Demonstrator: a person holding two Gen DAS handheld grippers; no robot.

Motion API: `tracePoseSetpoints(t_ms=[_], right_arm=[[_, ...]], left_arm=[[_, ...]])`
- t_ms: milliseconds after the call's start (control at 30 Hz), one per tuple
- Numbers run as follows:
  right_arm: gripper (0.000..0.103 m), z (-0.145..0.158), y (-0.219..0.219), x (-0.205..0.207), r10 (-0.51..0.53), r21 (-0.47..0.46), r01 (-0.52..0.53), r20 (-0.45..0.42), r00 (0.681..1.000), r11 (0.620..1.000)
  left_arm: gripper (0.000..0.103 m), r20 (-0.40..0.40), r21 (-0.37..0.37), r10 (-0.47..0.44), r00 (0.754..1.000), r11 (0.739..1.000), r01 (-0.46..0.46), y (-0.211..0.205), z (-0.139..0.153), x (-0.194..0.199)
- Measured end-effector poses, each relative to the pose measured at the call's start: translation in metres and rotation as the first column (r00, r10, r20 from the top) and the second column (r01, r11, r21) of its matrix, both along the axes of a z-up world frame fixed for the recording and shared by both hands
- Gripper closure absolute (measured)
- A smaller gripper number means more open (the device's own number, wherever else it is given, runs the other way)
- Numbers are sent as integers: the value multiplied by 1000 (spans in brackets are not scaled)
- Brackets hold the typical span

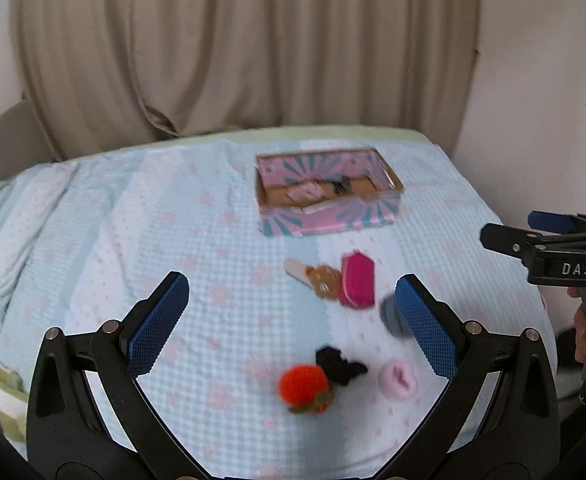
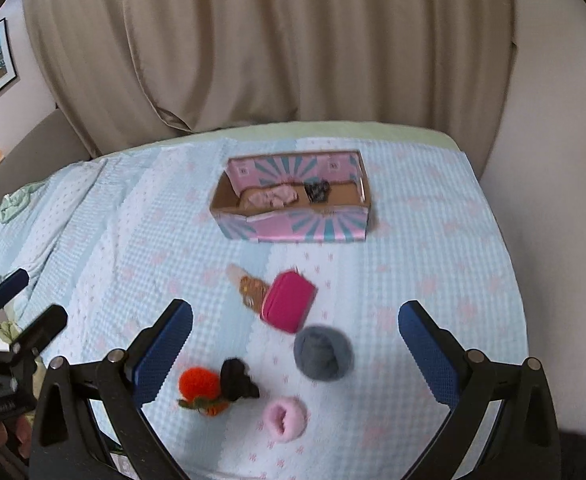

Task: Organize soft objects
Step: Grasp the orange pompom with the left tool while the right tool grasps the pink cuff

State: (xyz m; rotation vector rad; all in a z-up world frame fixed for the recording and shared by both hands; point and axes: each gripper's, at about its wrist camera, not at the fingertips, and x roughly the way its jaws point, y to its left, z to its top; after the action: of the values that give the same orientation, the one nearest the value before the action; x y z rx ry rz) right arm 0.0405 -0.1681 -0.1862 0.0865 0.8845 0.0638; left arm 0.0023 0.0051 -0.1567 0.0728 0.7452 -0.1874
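Soft objects lie on the bed: an orange plush fruit (image 1: 304, 386) (image 2: 199, 387), a black scrunchie (image 1: 339, 365) (image 2: 238, 378), a pink sock roll (image 1: 398, 378) (image 2: 285, 416), a grey sock ball (image 2: 323, 352) (image 1: 389, 314), a magenta pouch (image 1: 358, 285) (image 2: 289, 306) and a brown bear toy (image 1: 321, 281) (image 2: 252, 290). A pink and teal box (image 1: 327, 222) (image 2: 293, 229) farther back holds a pink cloth (image 2: 269, 197) and a dark item (image 2: 317, 191). My left gripper (image 1: 291, 320) is open and empty above the items. My right gripper (image 2: 295, 342) is open and empty above them.
The bed has a light blue checked cover (image 1: 133, 248) (image 2: 433, 264) with edges falling away left and right. Beige curtains (image 1: 233, 48) hang behind. The right gripper's side shows at the right of the left wrist view (image 1: 549, 248); the left gripper shows at the left of the right wrist view (image 2: 17, 332).
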Motion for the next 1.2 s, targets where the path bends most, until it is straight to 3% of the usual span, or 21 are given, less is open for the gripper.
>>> tracePoseSetpoints(t_ms=[267,367,767,867,1067,1133,1200], right_arm=[[0,-77,24,-44,-67,-44,64,-80,995,997],[0,-108,28,-53,-82,-21,80,-103,991,997],[1,-219,29,-71,-96,-47,92,-110,989,995],[5,-241,30,-70,-80,-64,73,-114,990,995],[7,-267,37,-66,-40,-82,32,-96,995,996],[9,-272,40,-65,-33,-82,26,-88,996,996],[18,-276,42,-63,-27,-83,20,-79,997,996]], left_arm=[[0,-110,-39,-84,990,996,80,9,-87,-16],[1,-140,-52,-105,984,994,99,10,-119,-17],[8,-209,-50,-155,966,988,147,7,-232,-4],[17,-232,-41,-161,959,987,156,2,-258,-1],[22,-238,-18,-186,953,982,187,-8,-284,5],[30,-236,-16,-189,953,981,191,-10,-288,8],[43,-243,-14,-191,951,981,193,-11,-292,11]])
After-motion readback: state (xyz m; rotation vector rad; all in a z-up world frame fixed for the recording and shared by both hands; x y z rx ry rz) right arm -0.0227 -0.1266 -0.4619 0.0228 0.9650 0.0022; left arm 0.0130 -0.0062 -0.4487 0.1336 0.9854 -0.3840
